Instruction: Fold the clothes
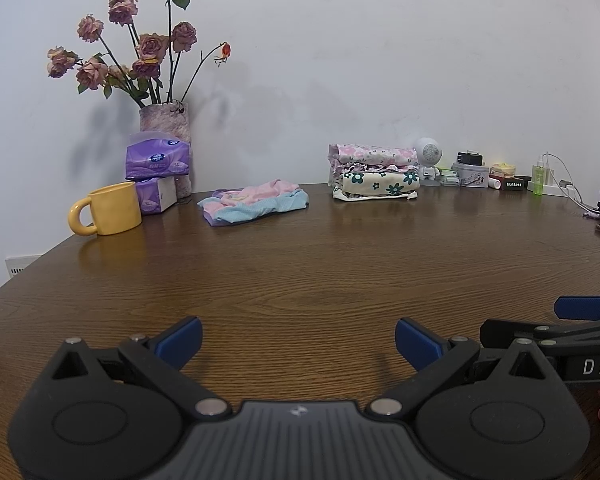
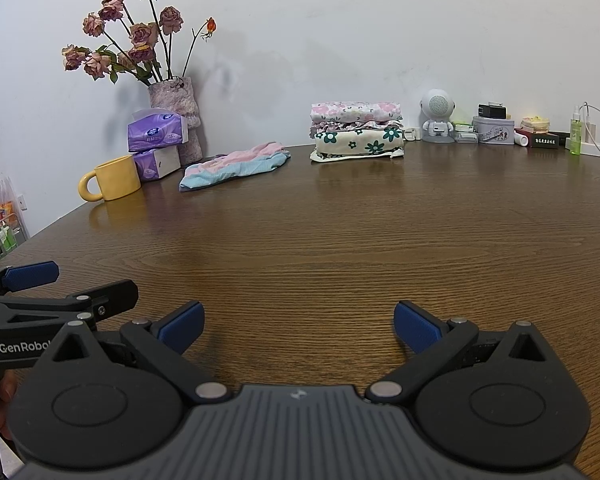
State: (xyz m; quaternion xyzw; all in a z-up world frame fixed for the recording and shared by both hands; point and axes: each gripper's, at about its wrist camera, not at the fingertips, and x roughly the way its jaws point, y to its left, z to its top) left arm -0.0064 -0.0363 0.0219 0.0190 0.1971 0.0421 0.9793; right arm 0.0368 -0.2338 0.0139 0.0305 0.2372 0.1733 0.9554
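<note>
A crumpled pink and light-blue garment [image 1: 255, 201] [image 2: 236, 169] lies unfolded at the far left of the brown wooden table [image 1: 300, 264] [image 2: 320, 232]. To its right a stack of folded floral clothes [image 1: 374, 172] [image 2: 357, 130] sits against the wall. My left gripper [image 1: 298, 342] hovers open over the near table edge, nothing between its blue pads. My right gripper [image 2: 299, 326] is open too, beside the left one and equally far from the garment. Each gripper shows at the edge of the other's view.
A yellow mug [image 1: 109, 209] [image 2: 112, 179], purple tissue packs [image 1: 156, 160] [image 2: 157, 132] and a vase of dried roses [image 1: 168, 120] [image 2: 177, 100] stand at the back left. A white speaker figure [image 2: 437, 116], tins, a green bottle [image 2: 576, 136] and cables line the back right.
</note>
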